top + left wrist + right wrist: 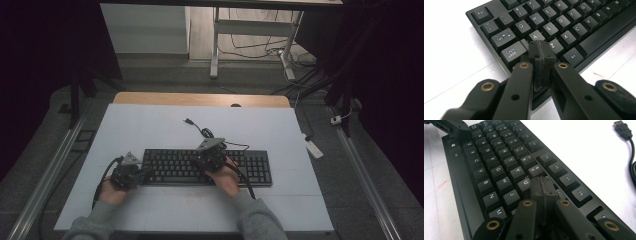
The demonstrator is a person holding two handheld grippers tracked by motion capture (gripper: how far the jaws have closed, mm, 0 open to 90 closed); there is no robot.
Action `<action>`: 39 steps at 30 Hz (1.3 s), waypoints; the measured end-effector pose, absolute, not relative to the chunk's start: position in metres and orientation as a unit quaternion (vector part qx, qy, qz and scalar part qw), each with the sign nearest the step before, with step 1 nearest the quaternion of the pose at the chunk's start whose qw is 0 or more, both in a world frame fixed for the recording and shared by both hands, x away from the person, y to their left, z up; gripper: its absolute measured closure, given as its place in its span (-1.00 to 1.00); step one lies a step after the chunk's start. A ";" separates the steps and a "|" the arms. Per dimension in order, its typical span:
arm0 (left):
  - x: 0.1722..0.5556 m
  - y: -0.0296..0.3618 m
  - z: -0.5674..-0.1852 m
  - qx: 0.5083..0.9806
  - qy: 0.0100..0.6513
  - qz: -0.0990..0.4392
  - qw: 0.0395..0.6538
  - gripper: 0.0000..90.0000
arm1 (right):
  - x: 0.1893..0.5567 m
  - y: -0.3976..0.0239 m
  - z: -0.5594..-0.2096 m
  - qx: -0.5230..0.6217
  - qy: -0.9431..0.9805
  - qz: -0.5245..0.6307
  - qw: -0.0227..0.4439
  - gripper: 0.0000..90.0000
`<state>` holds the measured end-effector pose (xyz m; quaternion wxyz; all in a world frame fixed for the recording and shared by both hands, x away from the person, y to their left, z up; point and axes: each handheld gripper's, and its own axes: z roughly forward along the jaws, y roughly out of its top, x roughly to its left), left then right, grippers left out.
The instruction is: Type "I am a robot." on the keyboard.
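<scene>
Both grippers are clenched on nothing so their tips can poke keys: left gripper [541,53] at the keyboard's [260,167] nine o'clock end, right gripper [543,187] near its centre.

I counted one keyboard [207,167], one USB plug [188,121], two grippers, one white table [150,125].
</scene>
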<state>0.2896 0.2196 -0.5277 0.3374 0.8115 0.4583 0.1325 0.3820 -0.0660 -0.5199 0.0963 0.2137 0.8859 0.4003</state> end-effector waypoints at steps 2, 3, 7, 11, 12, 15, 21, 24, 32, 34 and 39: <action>0.289 0.219 -0.527 0.811 0.458 0.134 0.339 0.98 | 0.381 -0.067 -0.519 0.211 0.883 0.406 0.102 0.99; 0.289 0.219 -0.526 0.810 0.457 0.134 0.342 0.98 | 0.380 -0.067 -0.518 0.210 0.882 0.409 0.101 0.99; 0.287 0.219 -0.523 0.805 0.455 0.141 0.352 0.97 | 0.378 -0.070 -0.511 0.205 0.875 0.426 0.104 0.99; 0.286 0.220 -0.520 0.801 0.455 0.144 0.361 0.94 | 0.377 -0.073 -0.509 0.204 0.874 0.429 0.103 0.98; 0.286 0.220 -0.519 0.800 0.455 0.144 0.363 0.93 | 0.377 -0.074 -0.509 0.204 0.873 0.431 0.101 0.93; 0.285 0.221 -0.518 0.796 0.455 0.145 0.372 0.77 | 0.377 -0.078 -0.507 0.210 0.870 0.435 0.098 0.67; 0.285 0.225 -0.516 0.786 0.461 0.146 0.385 0.49 | 0.375 -0.085 -0.503 0.212 0.867 0.439 0.101 0.42; 0.285 0.226 -0.515 0.782 0.464 0.148 0.389 0.33 | 0.374 -0.090 -0.502 0.215 0.864 0.443 0.105 0.33; 0.285 0.228 -0.514 0.775 0.471 0.150 0.393 0.06 | 0.368 -0.107 -0.495 0.221 0.860 0.446 0.115 0.22; 0.285 0.228 -0.514 0.775 0.471 0.149 0.393 0.01 | 0.365 -0.112 -0.494 0.222 0.858 0.447 0.119 0.21; 0.286 0.230 -0.514 0.774 0.473 0.151 0.393 -0.04 | 0.358 -0.129 -0.494 0.228 0.859 0.441 0.127 0.20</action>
